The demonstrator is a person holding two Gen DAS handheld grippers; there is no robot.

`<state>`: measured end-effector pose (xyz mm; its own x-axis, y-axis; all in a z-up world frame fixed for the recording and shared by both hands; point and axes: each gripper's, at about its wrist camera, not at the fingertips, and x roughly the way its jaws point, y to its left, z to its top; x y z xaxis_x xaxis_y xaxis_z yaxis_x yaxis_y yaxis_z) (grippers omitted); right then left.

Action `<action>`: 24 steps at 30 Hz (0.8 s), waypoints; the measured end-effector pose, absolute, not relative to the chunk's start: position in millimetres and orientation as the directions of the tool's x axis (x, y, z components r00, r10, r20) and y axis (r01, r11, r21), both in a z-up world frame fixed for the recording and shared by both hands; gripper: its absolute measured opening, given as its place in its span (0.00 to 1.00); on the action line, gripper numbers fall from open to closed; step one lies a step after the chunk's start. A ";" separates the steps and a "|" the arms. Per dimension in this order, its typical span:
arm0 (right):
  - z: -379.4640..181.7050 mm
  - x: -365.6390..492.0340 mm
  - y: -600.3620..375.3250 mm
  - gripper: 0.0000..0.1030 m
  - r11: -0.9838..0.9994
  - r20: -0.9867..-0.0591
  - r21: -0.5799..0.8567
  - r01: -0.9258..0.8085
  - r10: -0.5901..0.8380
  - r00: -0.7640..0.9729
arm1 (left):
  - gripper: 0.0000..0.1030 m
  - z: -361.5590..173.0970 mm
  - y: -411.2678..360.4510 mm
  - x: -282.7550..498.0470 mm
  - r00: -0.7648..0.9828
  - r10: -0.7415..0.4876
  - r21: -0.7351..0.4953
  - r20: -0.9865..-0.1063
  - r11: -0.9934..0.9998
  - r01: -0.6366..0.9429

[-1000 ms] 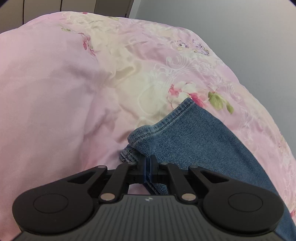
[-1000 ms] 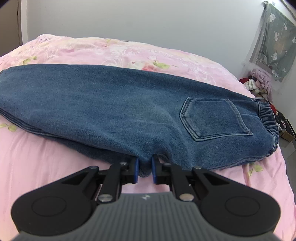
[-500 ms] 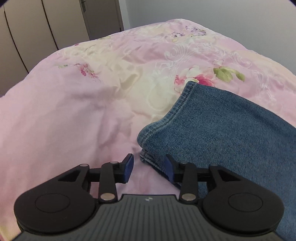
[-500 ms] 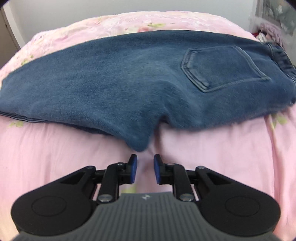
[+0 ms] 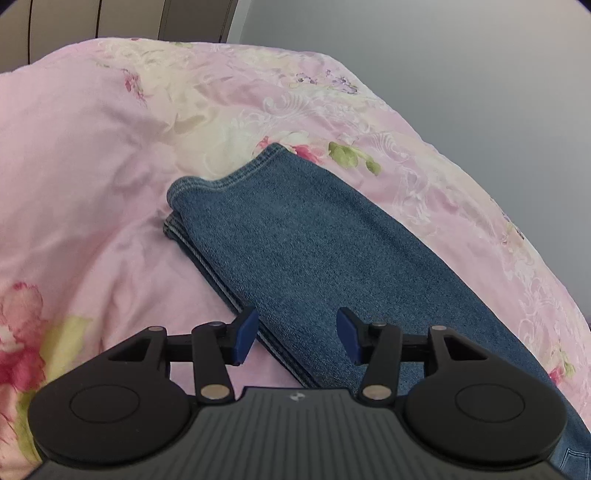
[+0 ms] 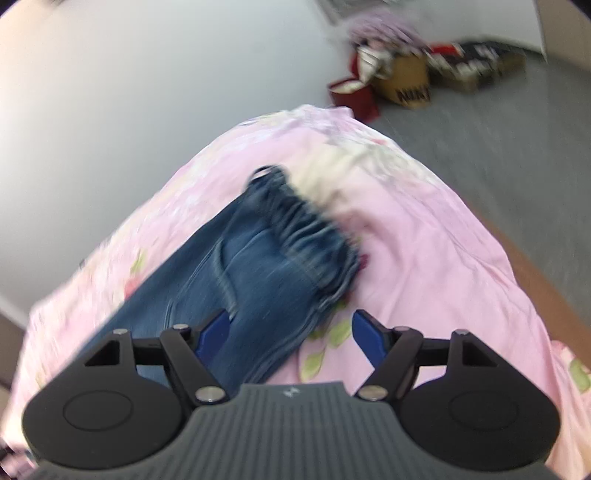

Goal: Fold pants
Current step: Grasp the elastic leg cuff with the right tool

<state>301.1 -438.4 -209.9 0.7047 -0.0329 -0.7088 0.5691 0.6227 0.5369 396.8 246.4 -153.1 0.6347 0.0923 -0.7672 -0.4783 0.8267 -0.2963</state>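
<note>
Your left gripper is spread wide with nothing between its blue fingers; it hangs over the lower legs of the pants, the left finger at the stacked side seams and the right finger over the denim. Whether the fingers touch the cloth cannot be told. From there the two legs lie one on the other, flat on the pink flowered bedspread, running away to the hems, which sit nearly flush, the lower one peeking out at the left edge. Past the bed stand a grey wall and cupboard doors.

Your right gripper is also wide open and holds nothing. This view is blurred. Its left finger is over the seat of the pants, its right finger over bare bedspread beside them. Beyond lies the gathered elastic waistband, then the bed's far edge, a grey floor and a heap of boxes and bags by the wall
</note>
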 end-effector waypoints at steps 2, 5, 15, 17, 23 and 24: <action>-230.1 310.0 -459.8 0.69 0.537 -0.706 0.601 0.592 0.008 0.709 | 0.56 -160.6 241.9 400.2 0.610 0.121 -0.271 -0.784 0.816 -0.510; -257.4 319.7 -474.5 0.70 0.453 -0.663 0.687 0.568 0.070 0.746 | 0.56 -173.4 241.2 403.2 0.563 0.156 -0.243 -0.812 0.786 -0.569; -290.4 343.4 -492.9 0.49 0.437 -0.577 0.759 0.482 0.109 0.810 | 0.56 -194.2 225.0 417.4 0.496 0.256 -0.127 -0.830 0.779 -0.614; -274.4 339.8 -490.1 0.37 0.516 -0.574 0.731 0.447 0.111 0.811 | 0.55 -194.4 221.9 421.1 0.491 0.270 -0.098 -0.828 0.793 -0.602; -232.1 354.4 -483.5 0.30 0.692 -0.610 0.589 0.417 0.043 0.791 | 0.51 -195.9 216.6 436.6 0.463 0.307 0.012 -0.832 0.843 -0.538; -242.2 359.1 -488.8 0.30 0.666 -0.637 0.595 0.450 0.050 0.769 | 0.51 -196.1 216.5 436.6 0.462 0.308 0.013 -0.832 0.843 -0.538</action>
